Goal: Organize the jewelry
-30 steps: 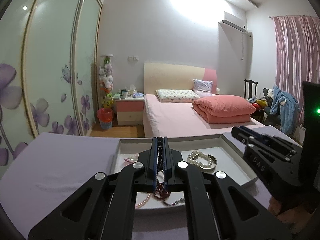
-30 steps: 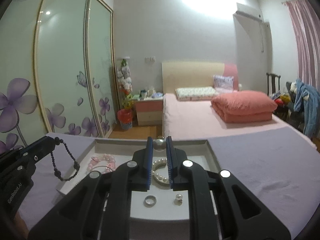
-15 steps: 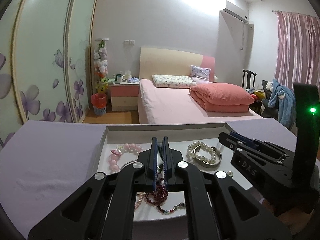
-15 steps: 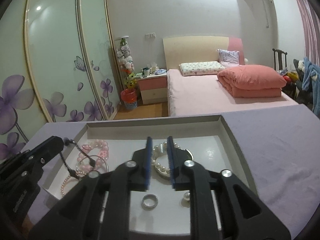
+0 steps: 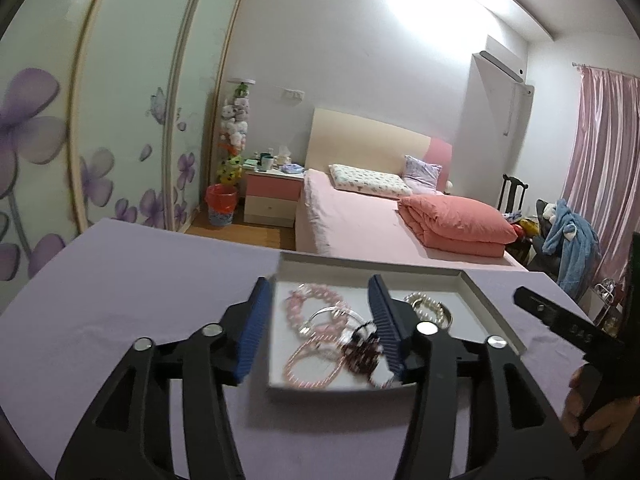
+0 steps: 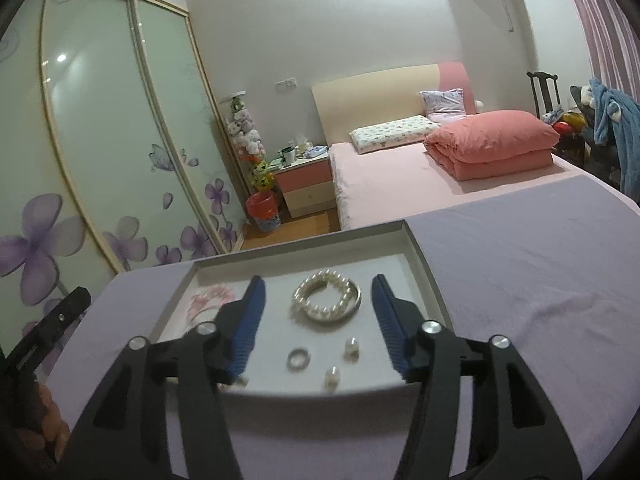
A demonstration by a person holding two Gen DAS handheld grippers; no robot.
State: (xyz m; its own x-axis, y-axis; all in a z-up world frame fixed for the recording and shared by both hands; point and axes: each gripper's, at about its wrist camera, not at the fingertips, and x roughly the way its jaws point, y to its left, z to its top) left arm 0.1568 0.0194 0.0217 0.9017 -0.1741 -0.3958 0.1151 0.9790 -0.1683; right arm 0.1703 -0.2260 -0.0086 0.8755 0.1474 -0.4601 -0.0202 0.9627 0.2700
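Note:
A shallow white tray (image 5: 492, 308) sits on the purple cloth. In the left wrist view it holds a pink bead bracelet (image 5: 298, 304), a thin pink strand (image 5: 308, 364), a silver bangle (image 5: 336, 314), a dark bead bracelet (image 5: 362, 350) and a pearl bracelet (image 5: 426, 306). My left gripper (image 5: 320, 320) is open and empty above the tray's near left part. In the right wrist view the tray (image 6: 420, 256) shows the pearl bracelet (image 6: 326, 296), a silver ring (image 6: 298, 359) and two pearl pieces (image 6: 352, 347). My right gripper (image 6: 318, 320) is open and empty over them.
The purple-covered table (image 6: 520, 264) runs wide to the right and left of the tray. A pink bed (image 5: 360, 224), a nightstand (image 5: 272, 196) and floral sliding wardrobe doors (image 5: 120, 120) stand behind. The right gripper's body shows at the right edge of the left wrist view (image 5: 568, 328).
Both grippers have opened. The left one let the dark bead bracelet go into the tray; the right one let go of a pearl piece. Both drew back toward the near tray edge.

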